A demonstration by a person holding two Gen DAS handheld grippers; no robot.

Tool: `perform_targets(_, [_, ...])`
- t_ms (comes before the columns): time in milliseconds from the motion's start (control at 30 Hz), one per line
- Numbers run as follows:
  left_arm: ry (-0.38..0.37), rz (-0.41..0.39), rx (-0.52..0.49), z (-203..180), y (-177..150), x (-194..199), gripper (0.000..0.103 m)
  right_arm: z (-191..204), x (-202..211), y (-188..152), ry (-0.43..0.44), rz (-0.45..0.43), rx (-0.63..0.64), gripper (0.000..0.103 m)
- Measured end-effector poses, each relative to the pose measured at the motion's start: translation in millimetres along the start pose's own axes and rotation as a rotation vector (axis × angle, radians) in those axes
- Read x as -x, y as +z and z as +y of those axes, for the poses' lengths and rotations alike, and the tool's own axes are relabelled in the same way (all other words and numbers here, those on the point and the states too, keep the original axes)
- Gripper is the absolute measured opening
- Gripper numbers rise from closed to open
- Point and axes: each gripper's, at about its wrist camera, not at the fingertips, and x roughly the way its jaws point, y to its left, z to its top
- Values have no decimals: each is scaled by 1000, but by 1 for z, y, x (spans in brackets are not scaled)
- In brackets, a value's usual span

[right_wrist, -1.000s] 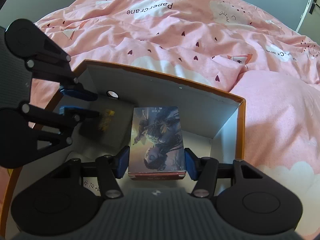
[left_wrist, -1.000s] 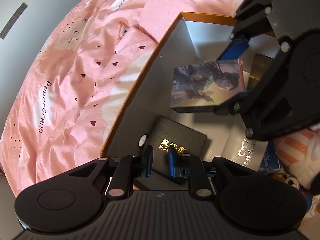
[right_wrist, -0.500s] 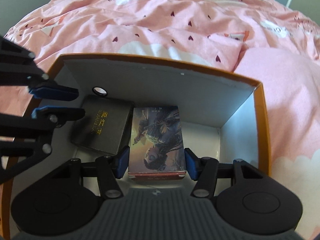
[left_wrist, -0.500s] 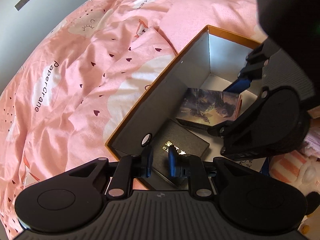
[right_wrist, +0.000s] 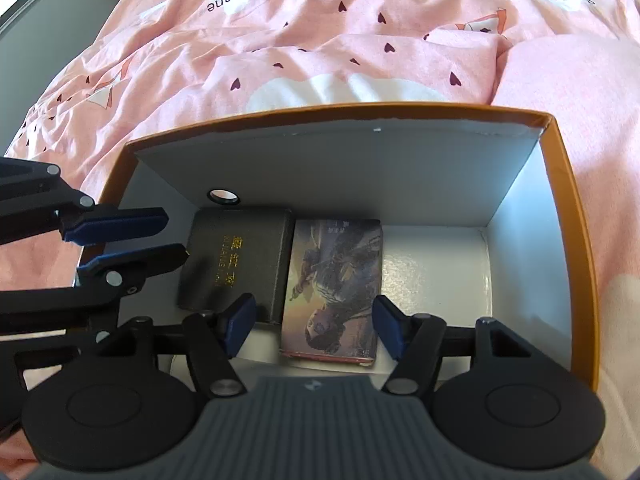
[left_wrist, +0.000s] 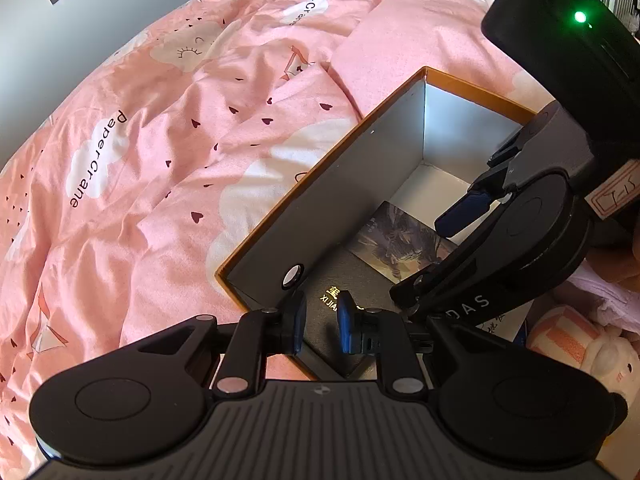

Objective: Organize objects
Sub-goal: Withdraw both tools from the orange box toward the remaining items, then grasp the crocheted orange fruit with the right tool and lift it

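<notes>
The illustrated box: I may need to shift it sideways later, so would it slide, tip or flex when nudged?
The illustrated box lies flat on the orange box floor, so tipping seems unlikely. Its crisp edges suggest stiffness. It probably slides easily, though the black box blocks one side.

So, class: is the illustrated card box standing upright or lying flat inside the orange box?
Lying flat. The illustrated card box rests face-up on the orange box floor, beside the black box.

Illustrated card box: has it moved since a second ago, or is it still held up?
Yes. The illustrated card box went down to the orange box floor beside the black box; the right gripper is open.
</notes>
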Motion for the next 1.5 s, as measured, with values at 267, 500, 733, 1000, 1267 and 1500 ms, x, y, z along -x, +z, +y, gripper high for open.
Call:
perform_targets(267, [-7,-24,49,-1,-8,19,23,13,21,-7,-28,-49,69,66])
perform_targets(500, [12,-38,114,-6,-27,60,23,42,71,-33,-65,-178,169,64])
perform_targets(733, [52,-15,276,-4,-73,98,25,87,113,-83,-46,-340,262,64])
perform_targets(1000, [142,28,514,-8,-157,125,29,154,125,-150,29,-421,413,64])
perform_targets(1267, [225,-1,621,-25,-206,140,29,197,101,-205,17,-397,500,50])
perform_targets(1500, [276,5,597,-36,-230,134,31,218,72,-227,-55,-343,635,49])
